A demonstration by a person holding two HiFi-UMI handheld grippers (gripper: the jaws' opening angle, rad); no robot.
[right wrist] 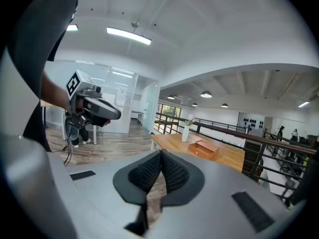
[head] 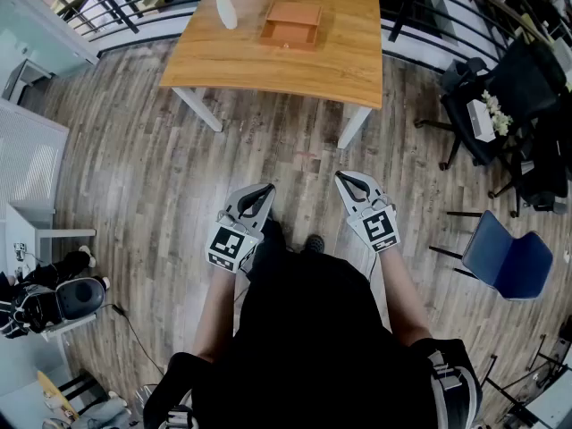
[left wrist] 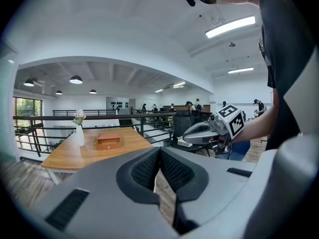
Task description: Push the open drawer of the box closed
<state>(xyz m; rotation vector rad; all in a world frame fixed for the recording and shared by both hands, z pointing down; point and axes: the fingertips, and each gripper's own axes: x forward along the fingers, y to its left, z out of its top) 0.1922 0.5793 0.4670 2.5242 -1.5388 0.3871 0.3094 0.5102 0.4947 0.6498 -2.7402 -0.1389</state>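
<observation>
While both grippers are held low over the plank floor point(head: 152, 168), on the near side of the wooden table point(head: 295, 70), nothing on that table is being touched. The box point(head: 292, 14) is seen on the table's far half, close to the middle, and its drawer point(head: 287, 36) is pulled out toward the table's near edge, plainly open. A white vase point(head: 227, 11) with a pale flower is set on the same table top, to the left of the box and apart from it.

Now the left gripper point(head: 265, 189): it is pointed toward the table from well short of the table's front legs. Its 2 jaws are clenched, and in the left gripper view the ribbed pads are pressed together with nothing caught between them. The right gripper point(head: 345, 178) is held alongside, also on the table's near side and aimed the same way. Its 2 jaws are likewise closed pad against pad, with nothing gripped, as shown in the right gripper view.

The 2 grippers are held apart from each other, and the person's dark clothing and a shoe tip point(head: 313, 242) are seen between them. A black railing point(head: 125, 12) is seen beyond the table's far edge. A blue chair point(head: 505, 259) is parked well to the right of the table, on its near side.
</observation>
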